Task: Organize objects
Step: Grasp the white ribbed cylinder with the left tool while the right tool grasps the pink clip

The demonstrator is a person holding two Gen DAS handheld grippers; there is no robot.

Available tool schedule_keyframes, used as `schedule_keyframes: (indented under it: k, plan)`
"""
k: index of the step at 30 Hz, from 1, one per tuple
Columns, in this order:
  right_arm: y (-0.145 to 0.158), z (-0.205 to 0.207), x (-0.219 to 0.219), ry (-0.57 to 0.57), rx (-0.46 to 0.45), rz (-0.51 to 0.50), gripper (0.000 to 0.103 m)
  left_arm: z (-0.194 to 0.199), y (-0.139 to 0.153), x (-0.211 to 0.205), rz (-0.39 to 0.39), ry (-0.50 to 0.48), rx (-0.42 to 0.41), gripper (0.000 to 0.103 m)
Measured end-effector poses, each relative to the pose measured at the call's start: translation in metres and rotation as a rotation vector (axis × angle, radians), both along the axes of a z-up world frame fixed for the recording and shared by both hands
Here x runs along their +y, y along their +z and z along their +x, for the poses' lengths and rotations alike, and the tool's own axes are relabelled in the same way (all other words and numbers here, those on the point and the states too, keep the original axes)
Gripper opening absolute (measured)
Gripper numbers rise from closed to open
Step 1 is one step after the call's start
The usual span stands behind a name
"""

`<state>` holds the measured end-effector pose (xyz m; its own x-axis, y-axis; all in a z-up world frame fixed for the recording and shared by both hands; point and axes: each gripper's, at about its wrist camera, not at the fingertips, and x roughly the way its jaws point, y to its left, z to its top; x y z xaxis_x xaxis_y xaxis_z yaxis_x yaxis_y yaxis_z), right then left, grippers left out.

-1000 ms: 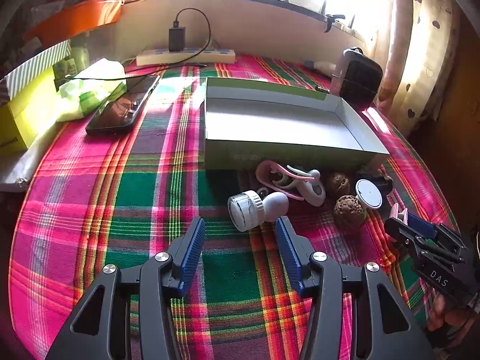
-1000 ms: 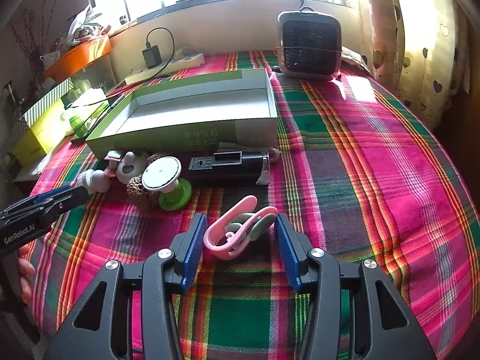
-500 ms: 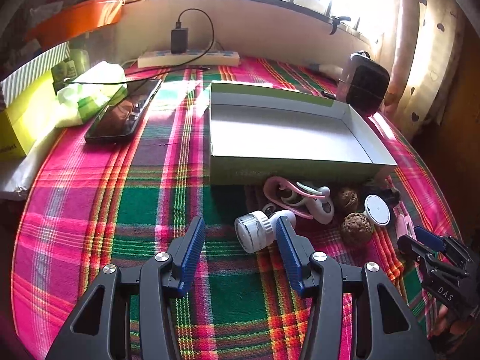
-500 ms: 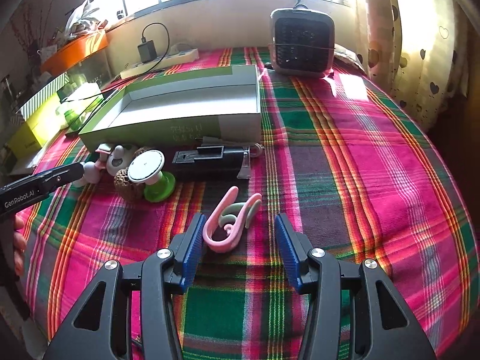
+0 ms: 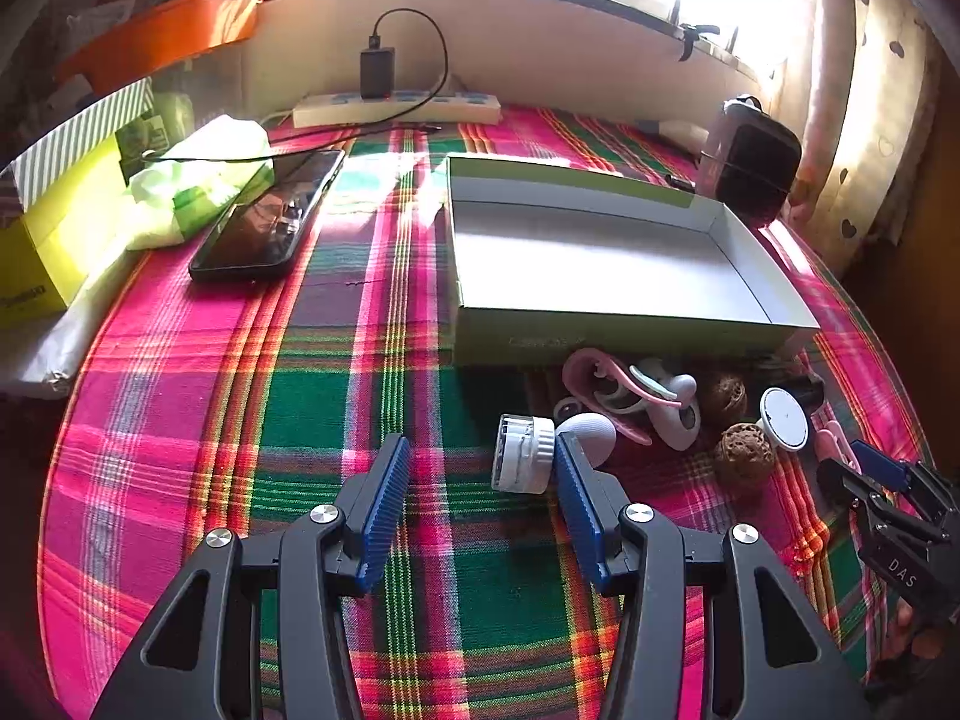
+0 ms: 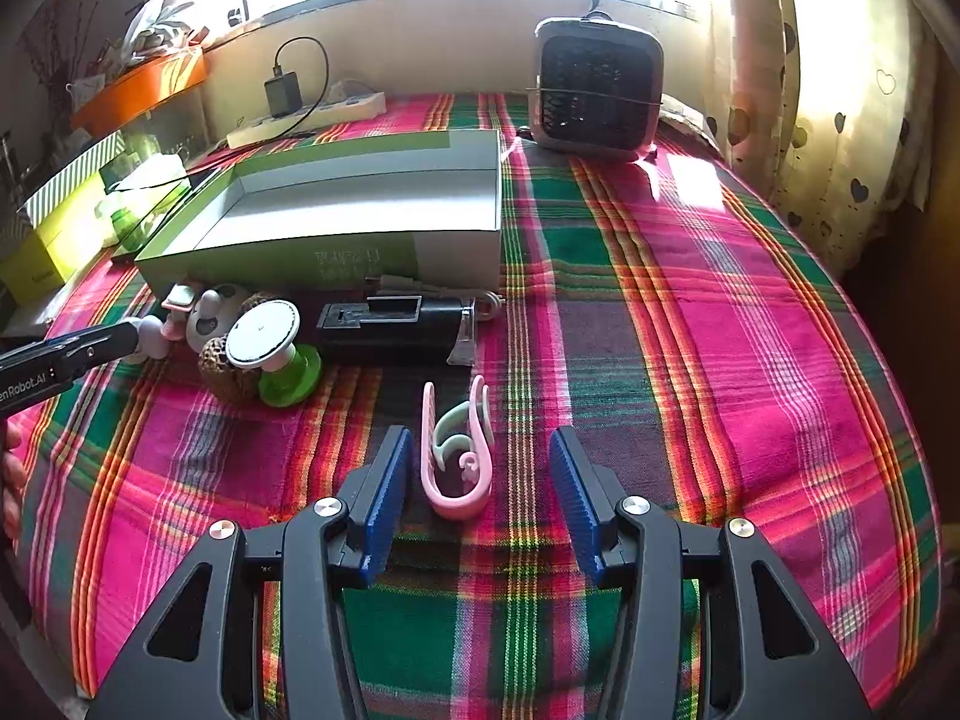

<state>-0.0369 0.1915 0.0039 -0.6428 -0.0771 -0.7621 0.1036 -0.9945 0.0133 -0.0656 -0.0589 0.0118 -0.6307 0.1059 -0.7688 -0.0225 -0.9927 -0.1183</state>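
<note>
An empty green and white box [image 5: 600, 258] lies on the plaid cloth, also in the right wrist view [image 6: 360, 204]. In front of it sit small items: a white bulb-shaped piece [image 5: 534, 450], a pink clip [image 5: 606, 390], two brown balls [image 5: 744, 453], a white disc on a green base [image 6: 270, 348] and a black device [image 6: 396, 324]. My left gripper [image 5: 480, 474] is open, its right finger touching the white bulb piece. My right gripper [image 6: 480, 471] is open around a pink clip [image 6: 456, 456] lying between its fingers.
A phone [image 5: 270, 216], a tissue pack [image 5: 192, 186] and a yellow box [image 5: 54, 240] lie at the left. A power strip [image 5: 396, 108] with charger sits at the back. A small fan heater [image 6: 597, 90] stands at the back right.
The left gripper moved closer to the white bulb piece, now at its right finger. The right gripper shifted so the pink clip lies lengthwise between its fingers.
</note>
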Motion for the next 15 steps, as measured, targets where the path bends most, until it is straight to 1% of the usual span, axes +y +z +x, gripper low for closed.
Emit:
schedule_keyframes:
  k: [5,7,8,10,15]
  plan:
    - [0.0,-0.001,0.001,0.008,0.004,-0.006,0.049,-0.006,-0.004,0.001,-0.005,0.0,-0.008,0.048]
    - [0.001,-0.002,0.002,0.008,0.007,-0.01,0.045,-0.008,-0.005,0.001,-0.009,0.0,-0.014,0.048]
    - [0.001,-0.003,0.002,0.008,0.008,-0.011,0.04,-0.009,-0.006,0.001,-0.009,0.001,-0.015,0.047]
    - [0.001,-0.004,0.003,0.009,0.006,-0.018,0.037,-0.011,-0.007,0.001,-0.007,0.007,-0.015,0.043]
    - [0.002,-0.006,0.004,0.014,0.003,-0.029,0.029,-0.013,-0.007,0.001,-0.009,0.008,-0.012,0.031]
